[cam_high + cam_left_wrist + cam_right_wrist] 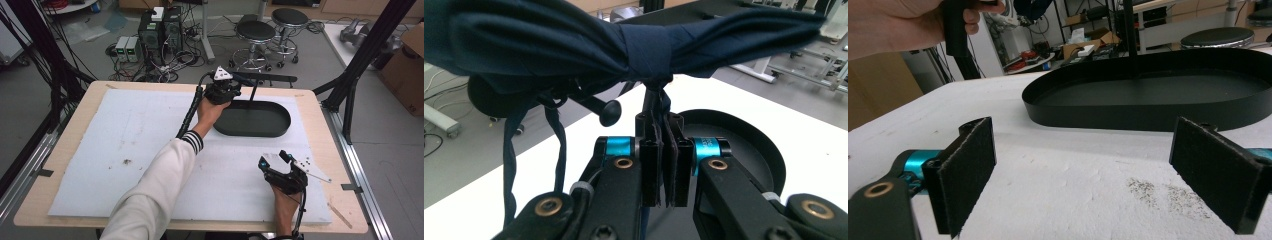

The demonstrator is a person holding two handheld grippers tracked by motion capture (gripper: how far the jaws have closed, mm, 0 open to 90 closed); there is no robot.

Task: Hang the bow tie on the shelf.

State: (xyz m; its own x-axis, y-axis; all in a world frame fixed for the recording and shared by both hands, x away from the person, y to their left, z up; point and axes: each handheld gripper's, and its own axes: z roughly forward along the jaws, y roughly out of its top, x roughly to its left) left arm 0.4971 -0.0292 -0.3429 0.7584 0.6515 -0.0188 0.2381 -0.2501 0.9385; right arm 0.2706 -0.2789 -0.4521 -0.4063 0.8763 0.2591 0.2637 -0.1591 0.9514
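Risk is sitting mainly with the left gripper [663, 165]: its jaws are pinching together on a thin strip of the dark blue cloth [624, 45], just below the knotted middle, and the hold looks narrow. The cloth is hanging bunched over the horizontal bar of the black stand [265, 78], at the far edge of the black oval tray [272, 131]. If the pull is going sideways, I judge the fabric may be slipping out of the pads, or dragging the light stand and tipping it. Loose tails are dangling at the left and could be snagging on the bar's knob.

The right gripper [274, 161] is resting low near the table's right front, jaws wide apart, holding nothing.

White foam sheet [125, 145] is covering the wooden table [320, 107], with dark crumbs scattered on it. Beyond, stools [256, 34], computer boxes and tangled cables are crowding the grey floor.
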